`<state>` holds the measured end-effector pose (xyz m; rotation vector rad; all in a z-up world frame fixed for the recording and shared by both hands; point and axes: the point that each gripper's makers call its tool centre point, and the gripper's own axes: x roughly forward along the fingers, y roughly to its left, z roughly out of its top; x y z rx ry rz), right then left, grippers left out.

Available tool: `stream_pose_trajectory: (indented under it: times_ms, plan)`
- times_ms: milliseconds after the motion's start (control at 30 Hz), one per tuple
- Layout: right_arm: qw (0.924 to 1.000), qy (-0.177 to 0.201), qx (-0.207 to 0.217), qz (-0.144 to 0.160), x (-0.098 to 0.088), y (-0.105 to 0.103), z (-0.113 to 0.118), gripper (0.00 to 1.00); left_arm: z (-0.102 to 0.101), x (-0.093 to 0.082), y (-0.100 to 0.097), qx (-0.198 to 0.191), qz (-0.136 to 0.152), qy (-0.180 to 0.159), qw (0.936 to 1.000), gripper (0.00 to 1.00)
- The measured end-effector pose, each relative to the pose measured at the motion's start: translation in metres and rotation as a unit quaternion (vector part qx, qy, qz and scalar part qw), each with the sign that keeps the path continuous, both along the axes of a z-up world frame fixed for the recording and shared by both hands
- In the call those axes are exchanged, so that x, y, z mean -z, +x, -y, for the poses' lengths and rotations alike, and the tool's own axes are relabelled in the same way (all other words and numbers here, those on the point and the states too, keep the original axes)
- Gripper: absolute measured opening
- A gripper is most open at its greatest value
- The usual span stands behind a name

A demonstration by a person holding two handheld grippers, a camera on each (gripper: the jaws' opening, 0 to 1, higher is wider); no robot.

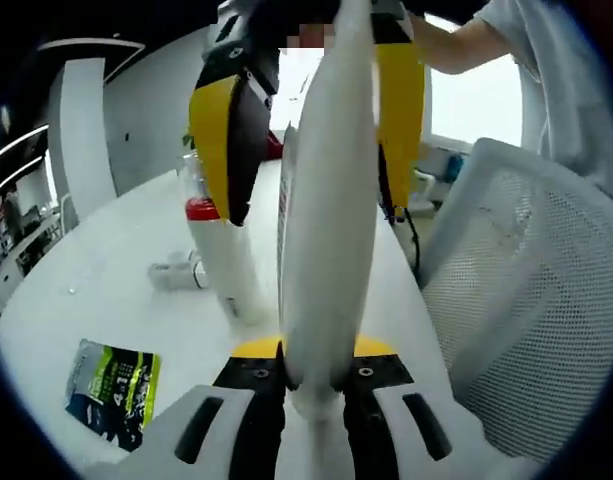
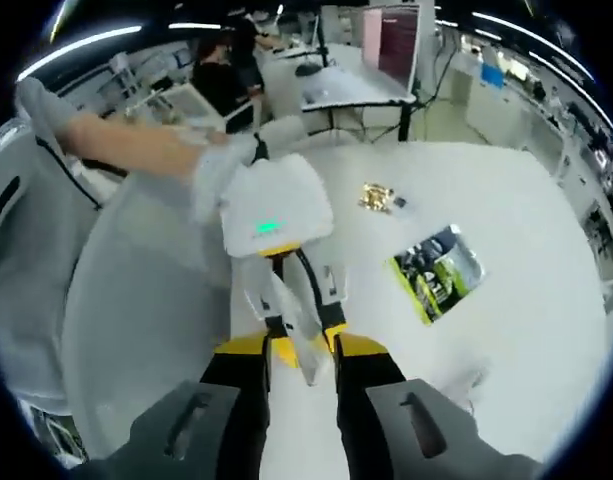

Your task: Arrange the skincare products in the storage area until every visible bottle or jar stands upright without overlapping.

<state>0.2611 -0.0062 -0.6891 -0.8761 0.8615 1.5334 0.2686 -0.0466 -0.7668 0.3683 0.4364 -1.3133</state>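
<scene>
Two bottles (image 1: 326, 200) (image 1: 221, 255), one sachet (image 1: 113, 388)

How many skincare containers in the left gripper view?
3. White tube clamped in the left tongs; red-banded white bottle standing behind it; small bottle lying on the table. The tube may hide more.

The green and black packet (image 1: 113, 388) at seven o'clock on the table carries print too blurred to read.

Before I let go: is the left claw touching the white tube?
Touching. In the left gripper view, the left claw is clamped on the white tube at its base.
</scene>
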Motion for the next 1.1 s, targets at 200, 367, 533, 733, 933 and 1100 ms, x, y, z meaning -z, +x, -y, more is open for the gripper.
stream_pose_trajectory:
  times_ms: [200,367,533,733,933,1100]
  plan:
    - [0.9961,-0.062,-0.058,0.024,0.009,-0.005,-0.008,0.20,-0.001,0.000,0.001,-0.002,-0.007,-0.008,0.9999,0.18]
    - [0.9905,-0.098,-0.088,0.039,0.018,-0.005,-0.010,0.17,-0.001,0.001,0.001,0.001,-0.005,-0.008,1.0000,0.18]
    - [0.9864,-0.119,-0.106,0.040,0.023,-0.006,-0.012,0.16,-0.001,0.000,0.001,0.000,-0.007,-0.014,0.9999,0.18]
    - [0.9796,-0.130,-0.139,0.064,0.028,-0.005,-0.010,0.14,-0.001,0.000,0.003,-0.001,-0.004,-0.018,0.9998,0.19]
    - [0.9824,-0.123,-0.126,0.062,0.027,-0.002,-0.009,0.10,-0.002,-0.002,0.006,-0.004,0.023,-0.020,0.9995,0.24]
    - [0.9826,-0.128,-0.116,0.070,0.027,0.011,-0.007,0.09,-0.013,0.006,0.022,-0.040,0.039,0.002,0.9984,0.34]
